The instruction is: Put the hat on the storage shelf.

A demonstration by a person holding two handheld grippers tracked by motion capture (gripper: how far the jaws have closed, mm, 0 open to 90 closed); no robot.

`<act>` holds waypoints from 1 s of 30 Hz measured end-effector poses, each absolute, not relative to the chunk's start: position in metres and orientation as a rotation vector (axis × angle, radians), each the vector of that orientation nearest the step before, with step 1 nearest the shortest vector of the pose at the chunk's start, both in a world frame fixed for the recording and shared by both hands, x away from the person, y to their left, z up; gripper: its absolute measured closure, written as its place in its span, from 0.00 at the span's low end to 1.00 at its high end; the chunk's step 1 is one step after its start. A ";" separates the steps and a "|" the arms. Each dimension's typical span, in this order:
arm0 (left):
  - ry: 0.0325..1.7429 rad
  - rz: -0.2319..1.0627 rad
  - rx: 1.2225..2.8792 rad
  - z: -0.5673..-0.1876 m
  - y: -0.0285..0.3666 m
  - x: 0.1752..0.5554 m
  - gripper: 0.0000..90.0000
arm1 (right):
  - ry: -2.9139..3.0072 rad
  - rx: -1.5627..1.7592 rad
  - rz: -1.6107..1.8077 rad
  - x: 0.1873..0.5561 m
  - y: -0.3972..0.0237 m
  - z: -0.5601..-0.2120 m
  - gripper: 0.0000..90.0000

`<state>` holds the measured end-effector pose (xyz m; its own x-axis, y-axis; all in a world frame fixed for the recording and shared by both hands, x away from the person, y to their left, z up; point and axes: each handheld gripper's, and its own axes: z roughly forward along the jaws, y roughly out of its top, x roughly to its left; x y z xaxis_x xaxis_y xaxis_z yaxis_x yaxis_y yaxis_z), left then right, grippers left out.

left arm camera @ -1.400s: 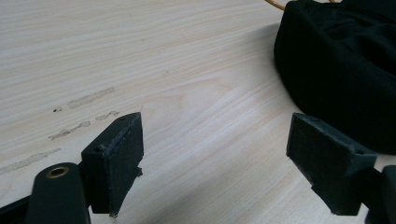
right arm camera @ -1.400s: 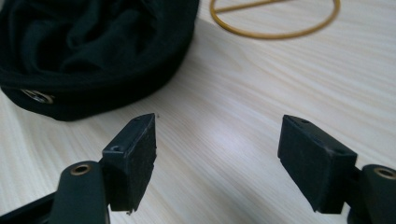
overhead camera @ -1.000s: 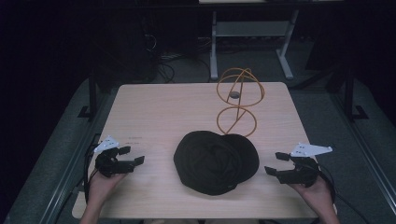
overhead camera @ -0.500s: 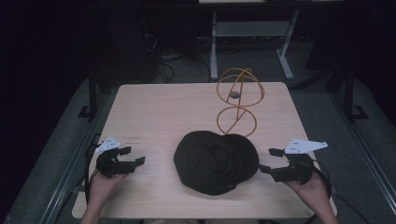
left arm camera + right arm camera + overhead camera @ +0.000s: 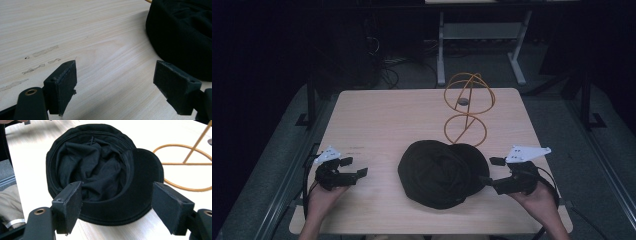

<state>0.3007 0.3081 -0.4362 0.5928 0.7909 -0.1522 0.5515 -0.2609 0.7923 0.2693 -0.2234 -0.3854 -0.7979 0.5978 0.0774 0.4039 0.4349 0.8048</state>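
Right gripper view: right gripper [image 5: 117,202] jaws wide apart, empty, facing black cap [image 5: 100,170]; wire stand [image 5: 185,162] at 2 o'clock. Left gripper [image 5: 115,85] apart, empty.

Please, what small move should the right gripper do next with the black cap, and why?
Probably ease the right gripper forward and close it on the brim of the black cap. Its jaws stand open at the cap's edge, holding nothing, while the left gripper rests open on the table, apart from the cap.

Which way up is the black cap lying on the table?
Upside down: the black cap lies crown down, its rumpled lining facing up and its brim showing in the right gripper view.
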 end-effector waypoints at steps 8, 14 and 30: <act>1.072 0.345 1.950 -0.436 0.308 0.301 0.21 | 2.504 0.838 1.287 0.271 -0.208 -0.381 0.28; 1.071 0.342 1.949 -0.436 0.308 0.301 0.21 | 2.517 0.824 1.283 0.272 -0.201 -0.379 0.28; 1.069 0.341 1.948 -0.436 0.308 0.301 0.21 | 2.573 0.751 1.281 0.276 -0.175 -0.375 0.28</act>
